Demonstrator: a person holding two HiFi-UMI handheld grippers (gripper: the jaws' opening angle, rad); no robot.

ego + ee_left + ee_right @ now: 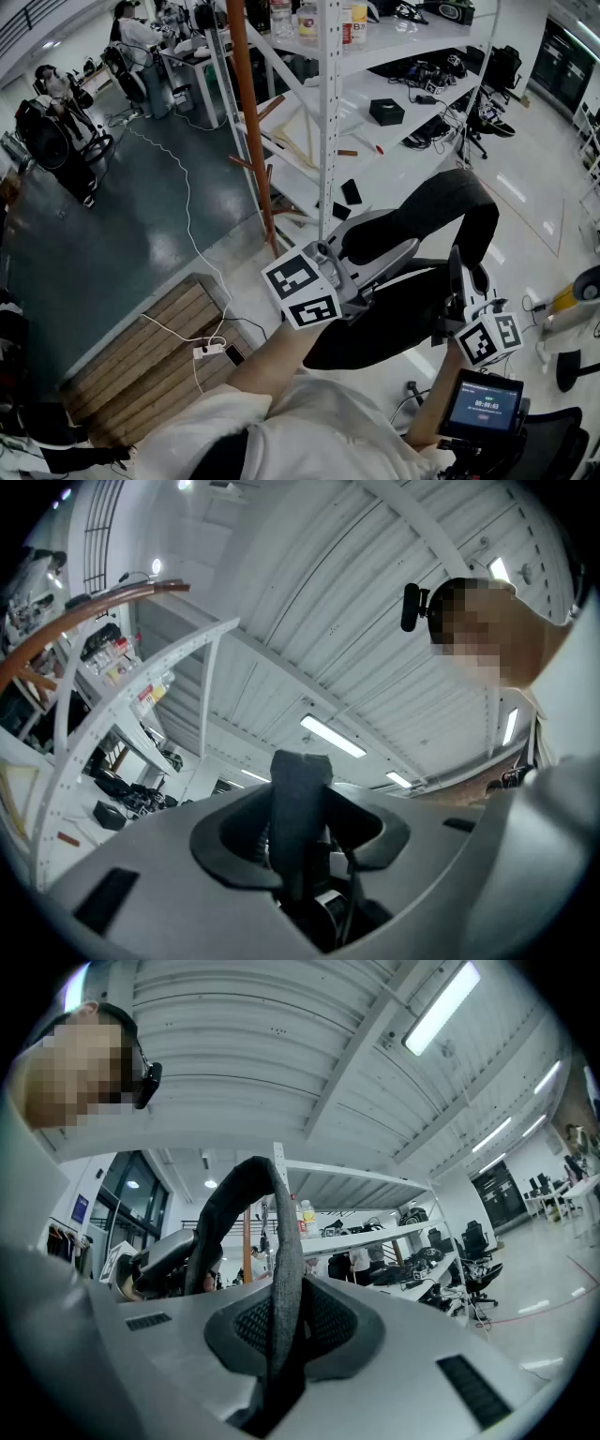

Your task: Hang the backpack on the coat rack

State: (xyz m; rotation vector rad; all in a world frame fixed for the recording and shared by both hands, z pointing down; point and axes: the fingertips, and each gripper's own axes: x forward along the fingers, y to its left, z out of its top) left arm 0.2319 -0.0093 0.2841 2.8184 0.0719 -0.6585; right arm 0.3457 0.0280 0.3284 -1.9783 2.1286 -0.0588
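Item: backpack point(375, 328), hanging between left gripper point(300, 841) and right gripper point(281, 1340), each clamping a strap point(274, 1241). Likely risk: straps slipping free, or snagging the shelving point(330, 112) crowding the coat rack point(251, 141).

A white metal shelving unit point(328, 112) is seen at the middle of the room, loaded with bottles and a small black box point(386, 112). Left of the unit a dark green floor point(122, 234) is crossed by a white cable point(188, 216), which is led to a power strip point(208, 350) at the edge of a wooden pallet point(141, 347); right of it pale glossy floor point(534, 216) is shown. Above the unit a white ribbed ceiling point(234, 1044) is lit by long strip lights point(441, 1007).
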